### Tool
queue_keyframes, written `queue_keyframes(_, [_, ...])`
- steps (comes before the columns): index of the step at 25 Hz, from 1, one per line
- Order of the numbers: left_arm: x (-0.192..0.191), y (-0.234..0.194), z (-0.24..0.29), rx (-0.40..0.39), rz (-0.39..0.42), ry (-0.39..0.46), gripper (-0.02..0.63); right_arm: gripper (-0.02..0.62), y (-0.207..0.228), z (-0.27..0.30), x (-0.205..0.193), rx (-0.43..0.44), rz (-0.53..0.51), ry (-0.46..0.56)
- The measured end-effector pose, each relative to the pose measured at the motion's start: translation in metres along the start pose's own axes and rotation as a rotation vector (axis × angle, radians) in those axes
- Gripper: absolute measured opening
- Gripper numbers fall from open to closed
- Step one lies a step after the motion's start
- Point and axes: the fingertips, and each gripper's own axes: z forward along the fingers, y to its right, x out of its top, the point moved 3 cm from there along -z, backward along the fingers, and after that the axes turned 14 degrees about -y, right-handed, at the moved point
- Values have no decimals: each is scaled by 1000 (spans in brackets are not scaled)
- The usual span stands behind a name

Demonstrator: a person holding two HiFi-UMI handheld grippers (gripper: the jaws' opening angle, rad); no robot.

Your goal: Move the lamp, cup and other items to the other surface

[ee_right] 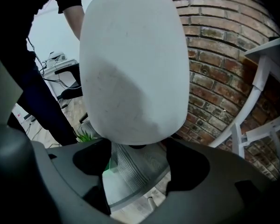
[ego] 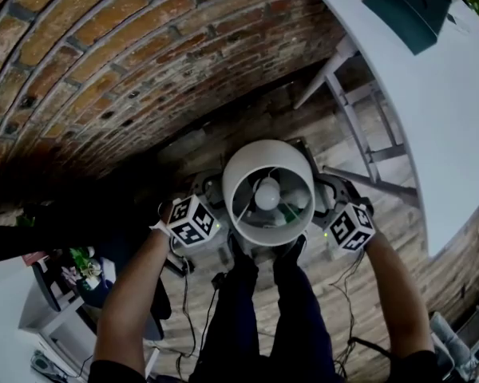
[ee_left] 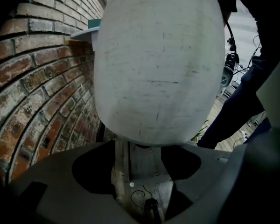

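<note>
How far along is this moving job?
Not far, by the look of it. Done: nothing I can confirm; the white table shows a dark teal item. In hand: the lamp, its base inside the left tongs and the wide-open right tongs, low over the wooden floor, on neither surface. Left: the plant and other bits by the white surface at lower left.

Head view looks down; gripper views closely flank the lampshade (ego: 254,163) (ee_left: 158,64) (ee_right: 133,64).
</note>
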Motion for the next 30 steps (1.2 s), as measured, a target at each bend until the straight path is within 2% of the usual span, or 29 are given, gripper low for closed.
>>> queue_keyframes(7, [1, 2, -2, 34, 82, -23, 295, 364, 0, -3, 4, 0, -20, 20])
queue_keyframes(15, [8, -2, -24, 56, 66, 6, 295, 351, 12, -26, 28, -59, 40, 96])
queue_keyframes(24, [21, -7, -80, 106, 52, 56, 295, 353, 15, -65, 57, -90, 42, 129])
queue_keyframes(30, [37, -10, -143, 127, 65, 78, 295, 353, 14, -119, 92, -105, 50, 162])
